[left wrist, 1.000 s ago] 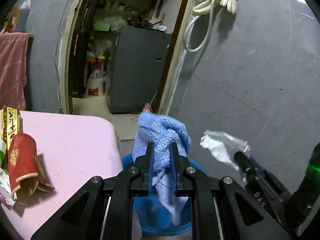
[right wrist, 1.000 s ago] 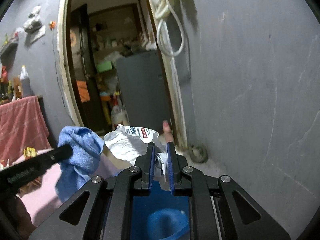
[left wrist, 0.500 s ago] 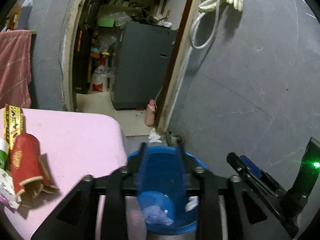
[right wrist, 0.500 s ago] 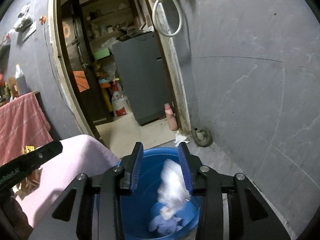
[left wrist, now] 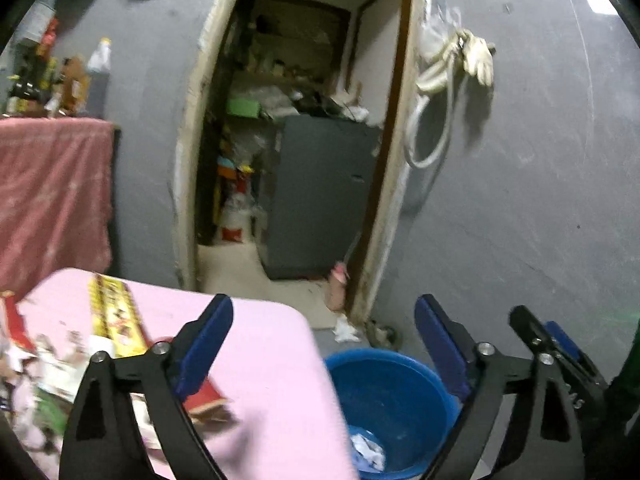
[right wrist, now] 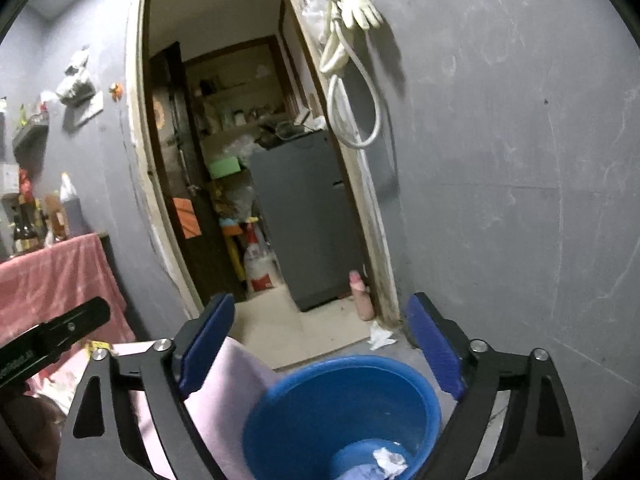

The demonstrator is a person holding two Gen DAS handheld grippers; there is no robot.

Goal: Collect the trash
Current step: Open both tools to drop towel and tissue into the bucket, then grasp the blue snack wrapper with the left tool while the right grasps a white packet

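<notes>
A blue bucket (left wrist: 394, 396) stands on the floor beside the pink table (left wrist: 264, 364); it also shows in the right wrist view (right wrist: 340, 404). White crumpled trash (right wrist: 388, 460) and a blue cloth (right wrist: 368, 473) lie at its bottom. My left gripper (left wrist: 323, 340) is open and empty above the table's edge and the bucket. My right gripper (right wrist: 320, 338) is open and empty above the bucket. Several wrappers lie on the table at the left, among them a yellow packet (left wrist: 114, 312) and a red carton (left wrist: 206, 398).
A doorway (right wrist: 256, 200) opens ahead with a grey fridge (right wrist: 308, 216) inside. A pink bottle (right wrist: 360, 296) and white scrap (right wrist: 380, 334) lie on the floor by the door frame. A hose and glove (right wrist: 352, 16) hang on the grey wall. A red-covered shelf (left wrist: 52, 184) stands left.
Both grippers opened wide. The blue cloth and the white wrapper dropped into the bucket. Both grippers have since lifted, and the left one has swung towards the table.
</notes>
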